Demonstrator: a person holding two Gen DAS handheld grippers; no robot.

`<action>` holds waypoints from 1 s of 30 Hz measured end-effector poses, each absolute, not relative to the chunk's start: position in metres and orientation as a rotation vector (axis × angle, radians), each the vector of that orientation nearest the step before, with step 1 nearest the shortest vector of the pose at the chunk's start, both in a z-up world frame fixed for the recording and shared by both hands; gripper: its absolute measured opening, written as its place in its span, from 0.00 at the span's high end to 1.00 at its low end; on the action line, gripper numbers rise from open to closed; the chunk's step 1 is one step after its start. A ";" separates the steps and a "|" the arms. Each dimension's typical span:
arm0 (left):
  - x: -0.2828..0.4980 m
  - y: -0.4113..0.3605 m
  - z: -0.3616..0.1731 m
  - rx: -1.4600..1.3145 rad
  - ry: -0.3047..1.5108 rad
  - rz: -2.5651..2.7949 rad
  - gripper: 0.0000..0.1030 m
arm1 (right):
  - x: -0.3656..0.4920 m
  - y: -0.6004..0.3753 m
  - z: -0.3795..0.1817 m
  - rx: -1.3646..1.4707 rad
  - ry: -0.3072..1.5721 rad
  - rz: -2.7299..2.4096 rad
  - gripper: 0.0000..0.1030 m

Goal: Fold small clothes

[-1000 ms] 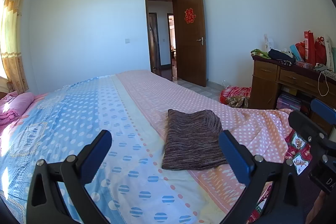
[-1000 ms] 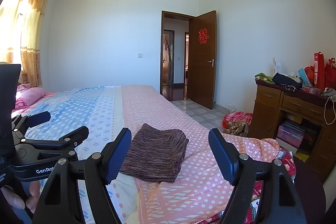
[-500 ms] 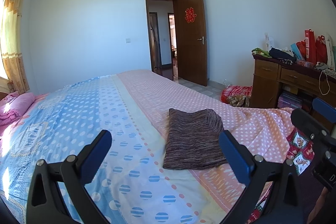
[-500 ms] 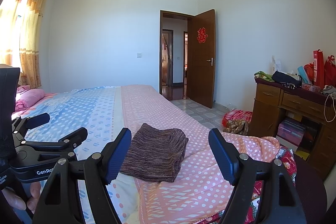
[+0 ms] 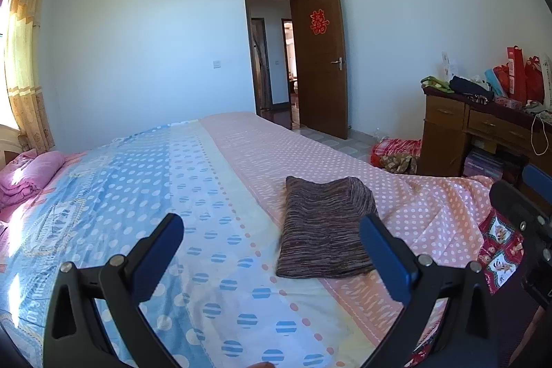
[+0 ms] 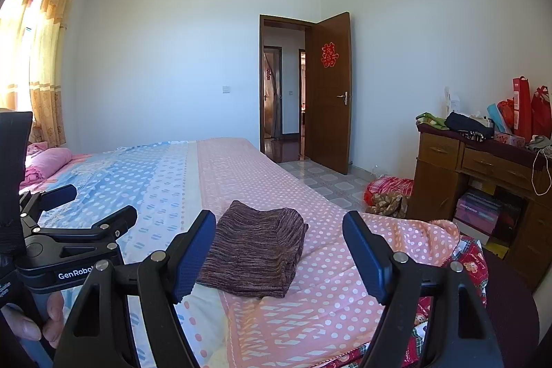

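My left gripper [image 5: 270, 245] has its jaws spread wide with nothing between them, and my right gripper [image 6: 279, 250] is the same: released, holding nothing, both hanging above the near end of the bed [image 5: 214, 195] and apart from the cloth.

Just ahead of them lies the one garment [image 5: 326, 226], a brown striped knit, resting flat on the pink dotted part of the bedspread near the seam with the blue part. It looks folded into a neat block already, so I judge the folding nearly or fully done.

What could go wrong from here: if I lower either pair of jaws carelessly, a pad could catch the top layer and drag the fold open. The bedspread is soft and loose, so a pinch could gather it along with the knit. The garment also sits near the bed's foot, where a push could slide it toward the edge.

Counted: two grippers, one garment, one bed, one pink pillow [image 6: 48, 162] at the far left, one open door [image 6: 327, 92], one cluttered dresser [image 6: 483, 181] to the right.
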State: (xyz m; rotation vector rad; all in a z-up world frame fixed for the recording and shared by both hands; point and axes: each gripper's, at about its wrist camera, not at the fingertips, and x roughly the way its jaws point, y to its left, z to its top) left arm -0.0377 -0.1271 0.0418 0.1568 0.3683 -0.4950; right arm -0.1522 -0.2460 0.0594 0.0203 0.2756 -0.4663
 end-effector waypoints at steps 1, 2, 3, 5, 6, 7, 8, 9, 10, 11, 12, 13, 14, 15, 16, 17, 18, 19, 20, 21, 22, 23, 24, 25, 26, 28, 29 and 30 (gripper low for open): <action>-0.037 -0.127 0.042 0.158 0.370 -0.497 0.00 | -0.152 -0.246 0.059 0.021 0.275 -0.467 0.26; -0.037 -0.127 0.042 0.158 0.374 -0.500 0.00 | -0.152 -0.246 0.059 0.021 0.275 -0.468 0.26; -0.036 -0.127 0.042 0.157 0.377 -0.503 0.00 | -0.152 -0.246 0.059 0.021 0.274 -0.468 0.26; -0.035 -0.126 0.042 0.156 0.377 -0.497 0.00 | -0.152 -0.246 0.059 0.021 0.275 -0.469 0.26; -0.035 -0.126 0.042 0.158 0.377 -0.494 0.00 | -0.152 -0.246 0.059 0.021 0.275 -0.468 0.26; -0.035 -0.126 0.042 0.159 0.378 -0.492 0.00 | -0.152 -0.247 0.059 0.022 0.275 -0.468 0.26; -0.034 -0.126 0.042 0.160 0.380 -0.490 0.00 | -0.152 -0.247 0.059 0.023 0.275 -0.468 0.26; -0.034 -0.126 0.041 0.161 0.383 -0.491 0.00 | -0.152 -0.247 0.059 0.024 0.275 -0.469 0.26; -0.033 -0.126 0.041 0.161 0.387 -0.492 0.00 | -0.153 -0.247 0.058 0.026 0.275 -0.470 0.26; -0.033 -0.126 0.041 0.160 0.389 -0.492 0.00 | -0.153 -0.247 0.058 0.025 0.275 -0.470 0.26; -0.032 -0.126 0.041 0.159 0.391 -0.492 0.00 | -0.152 -0.248 0.058 0.025 0.275 -0.469 0.26; -0.032 -0.126 0.041 0.159 0.391 -0.490 0.00 | -0.152 -0.248 0.058 0.024 0.275 -0.469 0.26; -0.032 -0.126 0.041 0.160 0.390 -0.485 0.00 | -0.153 -0.248 0.058 0.025 0.276 -0.469 0.26; -0.032 -0.126 0.040 0.162 0.388 -0.481 0.00 | -0.153 -0.248 0.058 0.025 0.276 -0.468 0.26; -0.032 -0.126 0.040 0.165 0.387 -0.480 0.00 | -0.153 -0.248 0.058 0.026 0.277 -0.468 0.26; -0.031 -0.126 0.040 0.167 0.385 -0.479 0.00 | -0.153 -0.248 0.058 0.027 0.278 -0.469 0.26; -0.031 -0.126 0.039 0.167 0.385 -0.479 0.00 | -0.153 -0.248 0.057 0.029 0.279 -0.470 0.26; -0.030 -0.126 0.039 0.167 0.389 -0.480 0.00 | -0.154 -0.248 0.057 0.029 0.280 -0.470 0.26; -0.030 -0.126 0.038 0.163 0.396 -0.486 0.00 | -0.154 -0.248 0.057 0.029 0.281 -0.471 0.26; -0.029 -0.126 0.038 0.160 0.402 -0.493 0.00 | -0.154 -0.248 0.057 0.029 0.282 -0.472 0.26; -0.028 -0.126 0.038 0.155 0.408 -0.499 0.00 | -0.154 -0.247 0.056 0.030 0.283 -0.473 0.26; -0.027 -0.125 0.037 0.152 0.412 -0.504 0.00 | -0.154 -0.247 0.056 0.032 0.283 -0.474 0.26; -0.027 -0.125 0.037 0.149 0.413 -0.508 0.00 | -0.153 -0.248 0.056 0.034 0.284 -0.474 0.26; -0.027 -0.125 0.037 0.151 0.409 -0.508 0.00 | -0.153 -0.248 0.056 0.038 0.284 -0.475 0.26; -0.028 -0.125 0.037 0.156 0.405 -0.500 0.00 | -0.153 -0.248 0.056 0.040 0.284 -0.476 0.26; -0.028 -0.125 0.037 0.165 0.395 -0.488 0.00 | -0.153 -0.248 0.056 0.044 0.284 -0.479 0.26; -0.027 -0.124 0.037 0.164 0.395 -0.487 0.00 | -0.153 -0.249 0.056 0.046 0.284 -0.481 0.26; -0.027 -0.124 0.037 0.161 0.398 -0.489 0.00 | -0.153 -0.248 0.056 0.047 0.284 -0.483 0.26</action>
